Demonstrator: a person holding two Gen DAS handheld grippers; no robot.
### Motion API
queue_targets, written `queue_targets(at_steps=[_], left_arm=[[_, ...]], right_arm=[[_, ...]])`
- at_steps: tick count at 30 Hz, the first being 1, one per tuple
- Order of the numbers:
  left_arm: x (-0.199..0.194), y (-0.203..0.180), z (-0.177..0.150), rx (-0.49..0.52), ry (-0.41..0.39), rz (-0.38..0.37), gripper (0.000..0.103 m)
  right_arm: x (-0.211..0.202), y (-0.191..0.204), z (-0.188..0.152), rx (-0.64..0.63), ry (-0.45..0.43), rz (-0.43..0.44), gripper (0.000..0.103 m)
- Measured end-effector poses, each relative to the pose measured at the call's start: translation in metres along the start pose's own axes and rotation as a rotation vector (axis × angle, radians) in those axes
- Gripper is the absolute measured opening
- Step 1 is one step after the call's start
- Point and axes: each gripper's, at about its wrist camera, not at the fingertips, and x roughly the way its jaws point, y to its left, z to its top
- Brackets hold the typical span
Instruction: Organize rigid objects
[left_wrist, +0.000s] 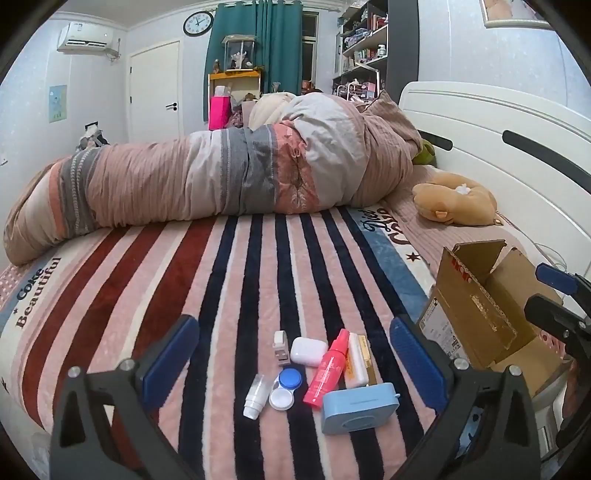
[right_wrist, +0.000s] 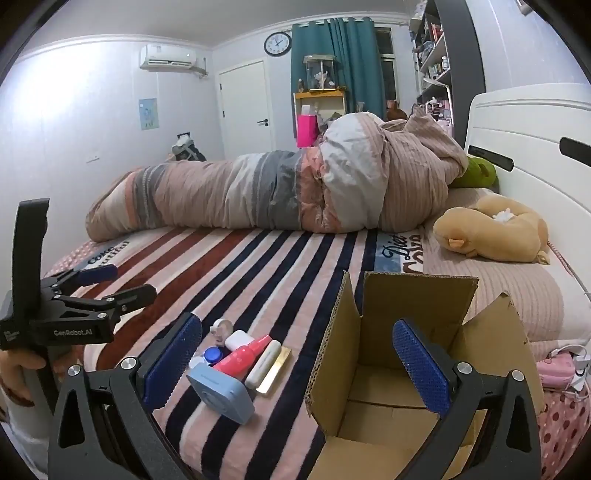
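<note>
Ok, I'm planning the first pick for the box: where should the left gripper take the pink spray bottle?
Grip the pink spray bottle across its straight body, below the narrower cap, coming down from above. It lies flat on the blanket, with the white bar case close on one side, so the left gripper should close across its width.

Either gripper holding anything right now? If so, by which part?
Nothing held. Left gripper is open above the small items on the bed; right gripper is open by the cardboard box. Jaws empty.

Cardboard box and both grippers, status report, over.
Left gripper open above the toiletries. Right gripper open, empty. Cardboard box open, nothing visible inside. Blue case nearest, unobstructed.
</note>
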Motion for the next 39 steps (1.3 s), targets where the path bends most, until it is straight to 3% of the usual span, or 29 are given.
queue_targets(at_steps=[39], left_arm=[[0.0058, 0.0090, -0.0075, -0.027, 0.014, 0.015, 0.103]], right_arm=[[-0.0008, 0.0046, -0.0028, 0.001, 0.011, -0.014, 0.103]])
